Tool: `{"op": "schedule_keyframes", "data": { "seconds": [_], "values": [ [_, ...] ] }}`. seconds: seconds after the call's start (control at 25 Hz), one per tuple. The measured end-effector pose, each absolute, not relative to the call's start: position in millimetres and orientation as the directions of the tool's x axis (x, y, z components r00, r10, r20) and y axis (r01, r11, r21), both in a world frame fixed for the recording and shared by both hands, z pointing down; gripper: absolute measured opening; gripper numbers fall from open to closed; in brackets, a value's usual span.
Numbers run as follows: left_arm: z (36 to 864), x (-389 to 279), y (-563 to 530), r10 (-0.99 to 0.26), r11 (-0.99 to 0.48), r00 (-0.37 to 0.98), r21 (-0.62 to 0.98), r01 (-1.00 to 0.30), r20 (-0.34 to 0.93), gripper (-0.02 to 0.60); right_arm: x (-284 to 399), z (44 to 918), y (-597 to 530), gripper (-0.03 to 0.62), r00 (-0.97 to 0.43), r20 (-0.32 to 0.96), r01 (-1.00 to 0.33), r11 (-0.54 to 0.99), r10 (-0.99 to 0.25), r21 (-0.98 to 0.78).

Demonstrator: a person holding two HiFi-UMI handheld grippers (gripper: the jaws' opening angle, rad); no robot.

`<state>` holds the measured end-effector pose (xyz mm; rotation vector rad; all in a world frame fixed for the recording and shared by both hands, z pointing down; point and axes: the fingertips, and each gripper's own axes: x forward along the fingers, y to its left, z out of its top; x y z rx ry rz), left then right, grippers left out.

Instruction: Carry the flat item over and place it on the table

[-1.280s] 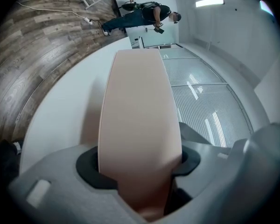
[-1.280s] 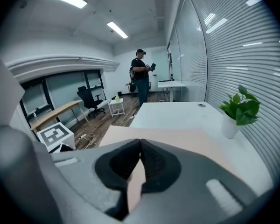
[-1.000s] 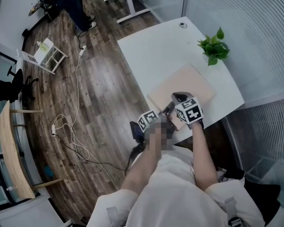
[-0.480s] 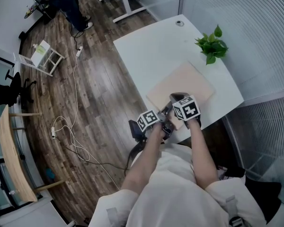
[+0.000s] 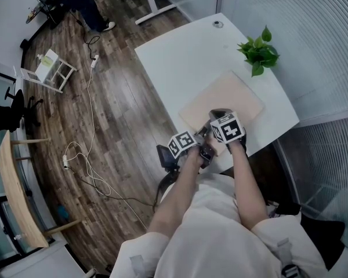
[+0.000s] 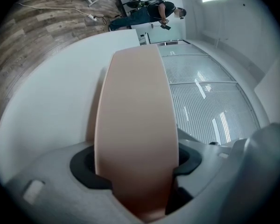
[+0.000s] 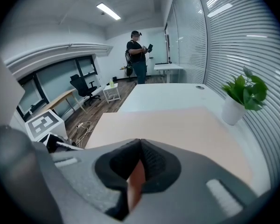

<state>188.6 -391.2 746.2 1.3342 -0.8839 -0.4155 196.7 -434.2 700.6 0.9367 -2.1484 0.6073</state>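
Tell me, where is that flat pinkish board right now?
In the head view the board sits right of centre on the near end of the white table, the potted plant just beyond its far right edge.

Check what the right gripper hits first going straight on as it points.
The beige board clamped in the right gripper; it lies straight ahead on the white table. The plant pot looks off to the right.

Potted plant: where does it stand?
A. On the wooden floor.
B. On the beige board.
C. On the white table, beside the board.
C: the potted plant stands on the white table, just past the far edge of the beige board.
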Motion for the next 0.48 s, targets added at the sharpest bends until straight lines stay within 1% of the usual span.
{"op": "schedule_keyframes", "data": {
  "seconds": [0.48],
  "values": [
    [749, 190, -398, -0.724, 0.238, 0.605, 0.943, -0.233, 0.332, 0.325, 202, 705, -447, 0.0, -0.486, 0.766, -0.77, 0.621, -0.421, -0.147]
  ]
}}
